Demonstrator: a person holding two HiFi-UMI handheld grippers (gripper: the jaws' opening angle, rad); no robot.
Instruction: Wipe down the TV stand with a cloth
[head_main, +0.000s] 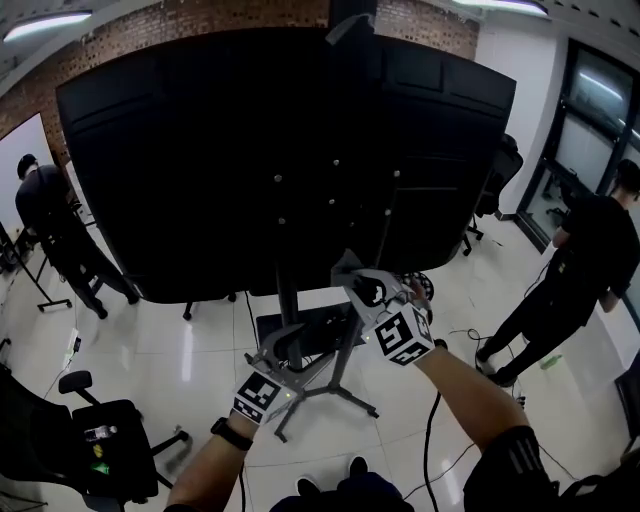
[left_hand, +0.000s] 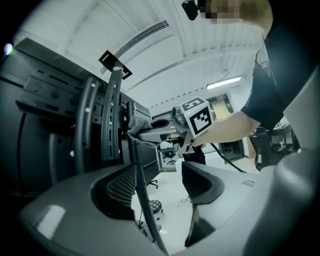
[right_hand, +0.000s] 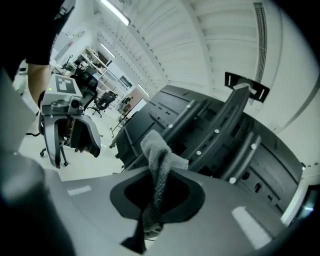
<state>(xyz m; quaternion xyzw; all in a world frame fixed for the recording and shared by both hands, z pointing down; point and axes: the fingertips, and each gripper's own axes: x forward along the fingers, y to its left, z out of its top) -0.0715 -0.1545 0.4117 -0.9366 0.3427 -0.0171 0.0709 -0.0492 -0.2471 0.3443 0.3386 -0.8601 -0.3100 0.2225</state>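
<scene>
Holding the cloth, clamped in my right gripper, against the TV stand; left gripper spread wide; most wiping likely remains.

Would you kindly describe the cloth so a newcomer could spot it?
Behind the big black TV, beside its stand's post, is the right gripper. The cloth is the grey textured rag pinched in its jaws, the only soft thing there.

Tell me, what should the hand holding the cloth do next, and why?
Probably press the cloth onto the stand's post and stroke downward. The right gripper is shut on the cloth and holds it up beside the post behind the TV. Whether the cloth touches the post yet is unclear.
</scene>
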